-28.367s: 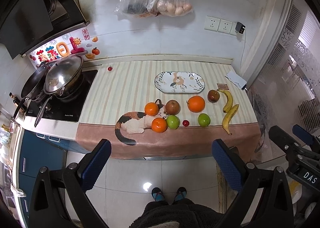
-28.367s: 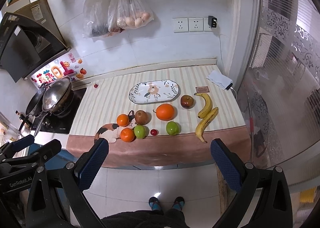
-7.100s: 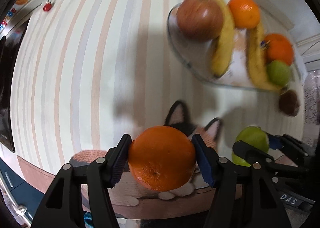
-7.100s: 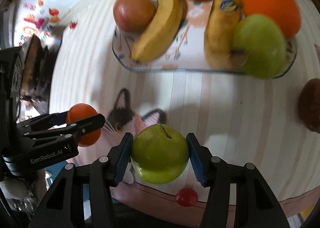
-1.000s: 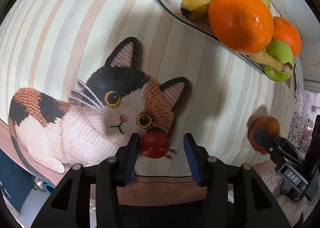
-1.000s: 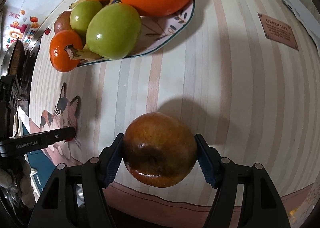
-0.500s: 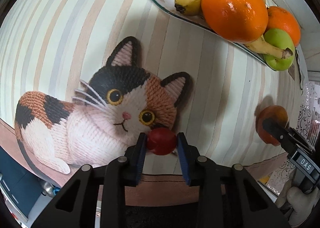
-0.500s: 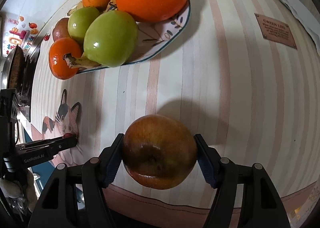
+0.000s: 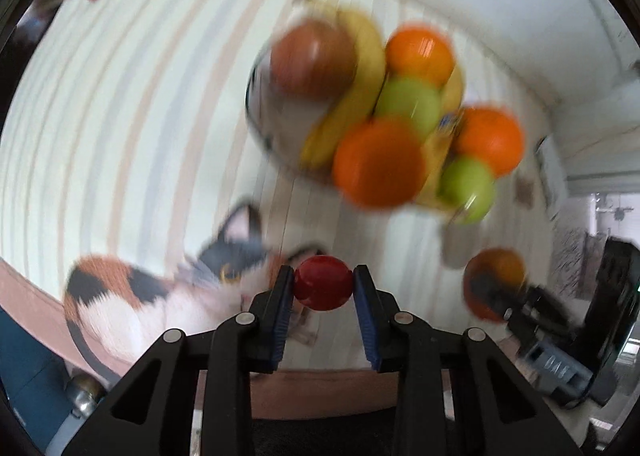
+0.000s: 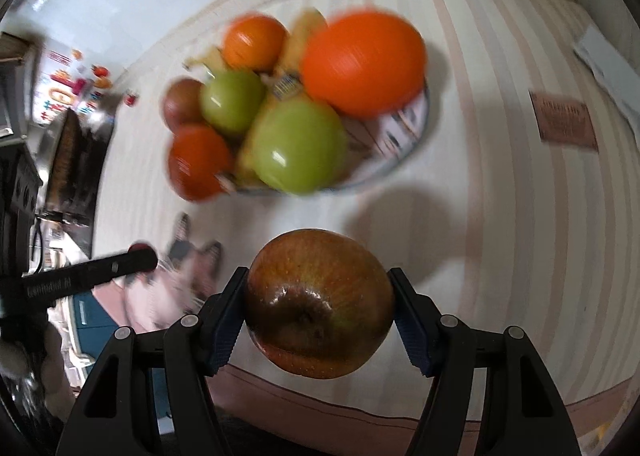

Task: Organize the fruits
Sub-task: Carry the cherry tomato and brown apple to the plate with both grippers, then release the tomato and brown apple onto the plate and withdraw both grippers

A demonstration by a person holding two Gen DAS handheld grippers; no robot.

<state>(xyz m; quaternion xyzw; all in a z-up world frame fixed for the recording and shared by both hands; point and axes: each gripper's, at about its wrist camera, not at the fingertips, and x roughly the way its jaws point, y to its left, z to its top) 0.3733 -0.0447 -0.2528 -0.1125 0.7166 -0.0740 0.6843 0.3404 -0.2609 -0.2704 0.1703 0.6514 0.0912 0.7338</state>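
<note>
My left gripper (image 9: 323,282) is shut on a small red round fruit (image 9: 323,283), held above the cat picture (image 9: 168,288) on the striped counter mat. My right gripper (image 10: 318,306) is shut on a dark red-brown apple (image 10: 318,310), lifted off the mat. Beyond both stands the oval plate (image 10: 404,124) piled with oranges (image 10: 362,62), green apples (image 10: 298,146), bananas (image 9: 356,104) and a brown apple (image 9: 312,56). The right gripper with its apple (image 9: 494,282) shows at the right of the left wrist view. The left gripper's finger (image 10: 100,266) shows at the left of the right wrist view.
A small brown card (image 10: 564,126) and a white paper (image 10: 604,60) lie on the mat right of the plate. A stove (image 10: 74,160) and wall stickers (image 10: 68,92) are at the far left. The counter's front edge (image 9: 320,388) runs just below the grippers.
Both grippers have risen from the mat with their fruits, and the plate now sits farther off in each view. The left jaws, open around the red fruit a second ago, closed on it.
</note>
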